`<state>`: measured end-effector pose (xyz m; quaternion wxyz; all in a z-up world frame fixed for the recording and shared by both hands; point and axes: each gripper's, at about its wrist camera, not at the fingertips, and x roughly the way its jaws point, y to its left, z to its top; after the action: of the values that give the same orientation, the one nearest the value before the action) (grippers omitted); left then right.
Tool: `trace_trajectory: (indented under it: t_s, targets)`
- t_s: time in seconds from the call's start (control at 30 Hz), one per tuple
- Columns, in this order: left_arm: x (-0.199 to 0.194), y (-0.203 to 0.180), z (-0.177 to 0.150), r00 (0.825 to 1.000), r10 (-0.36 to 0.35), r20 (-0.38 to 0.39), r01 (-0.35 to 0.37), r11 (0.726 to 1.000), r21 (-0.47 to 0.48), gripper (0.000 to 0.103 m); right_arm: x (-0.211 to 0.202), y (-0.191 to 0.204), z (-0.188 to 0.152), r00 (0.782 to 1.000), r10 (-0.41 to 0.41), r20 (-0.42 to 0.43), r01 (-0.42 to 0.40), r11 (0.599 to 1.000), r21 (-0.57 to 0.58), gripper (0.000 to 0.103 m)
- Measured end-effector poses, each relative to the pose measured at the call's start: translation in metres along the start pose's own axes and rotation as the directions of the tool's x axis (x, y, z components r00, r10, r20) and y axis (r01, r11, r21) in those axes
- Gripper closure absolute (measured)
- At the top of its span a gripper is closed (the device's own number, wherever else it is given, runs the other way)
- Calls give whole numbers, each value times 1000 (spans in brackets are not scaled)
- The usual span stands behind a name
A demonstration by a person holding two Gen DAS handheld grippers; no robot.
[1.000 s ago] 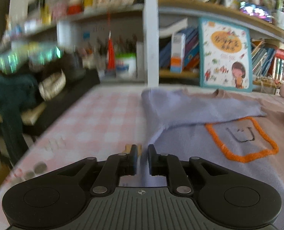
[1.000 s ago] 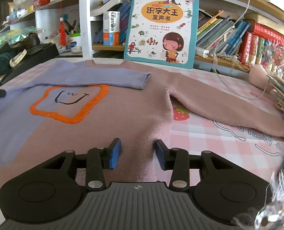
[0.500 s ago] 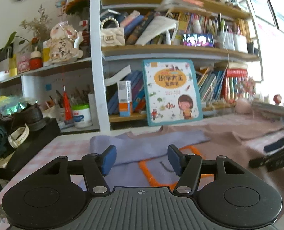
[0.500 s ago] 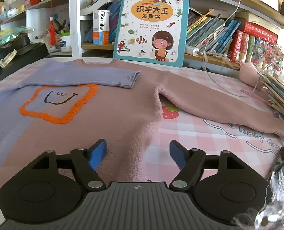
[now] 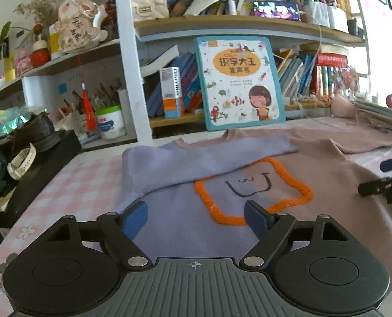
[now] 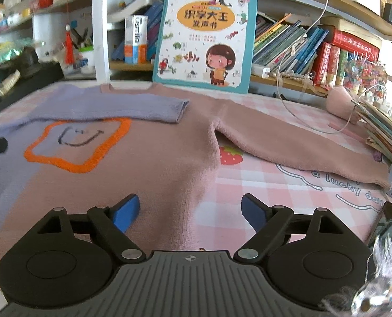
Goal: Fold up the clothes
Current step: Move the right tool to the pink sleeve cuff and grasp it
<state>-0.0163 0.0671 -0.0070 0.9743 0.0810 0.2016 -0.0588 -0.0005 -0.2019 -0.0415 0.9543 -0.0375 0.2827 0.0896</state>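
My left tongs (image 5: 196,218) are wide apart and hold nothing. They have just been opening. They hang over the purple half of the sweater (image 5: 185,219). My right tongs (image 6: 189,212) are wide apart too, with nothing pinched. They have also just been opening. They hang over the pink half of the sweater (image 6: 169,163), near its bottom edge.

The sweater lies flat on the surface (image 6: 288,185), which has a pink checked cloth. The purple sleeve (image 6: 111,108) is folded across the chest, just above the orange square with a smiley face (image 6: 77,142). The pink sleeve (image 6: 288,145) lies stretched out to the side, over the cloth. A red strawberry picture (image 6: 231,154) peeks out on the cloth under the arm.

Behind the sweater, a big picture book (image 6: 205,39) with a girl on it leans on the bookshelf (image 6: 314,37).
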Motion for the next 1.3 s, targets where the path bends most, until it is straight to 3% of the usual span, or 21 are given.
trace_trajectory:
  t_s: [0.1,0.2,0.5,0.83,0.97,1.23,1.3]
  targets:
    - [-2,2,-1,1000,-3,11,3,1000,-12,13,-15,-12,2,994,7,106,-7,1000,5,20]
    - [-4,7,-1,1000,-11,22,12,999,-37,10,-21,-37,14,990,-87,115,86,996,18,20]
    - [-5,9,0,999,-10,35,12,998,-54,6,-17,-157,43,966,-243,-93,256,950,180,20]
    - [-3,0,1,1000,-5,16,5,1000,0,4,-1,-232,51,950,-220,-223,293,873,390,24]
    - [-3,-5,1,1000,2,15,-3,1000,25,4,13,-243,46,941,-202,-270,304,856,419,39]
    - [0,-10,1,1000,-9,-7,9,998,60,4,31,-241,45,931,-210,-299,323,858,399,53]
    - [0,-9,1,1000,-10,-7,11,998,57,4,34,-239,43,924,-216,-317,330,868,371,81]
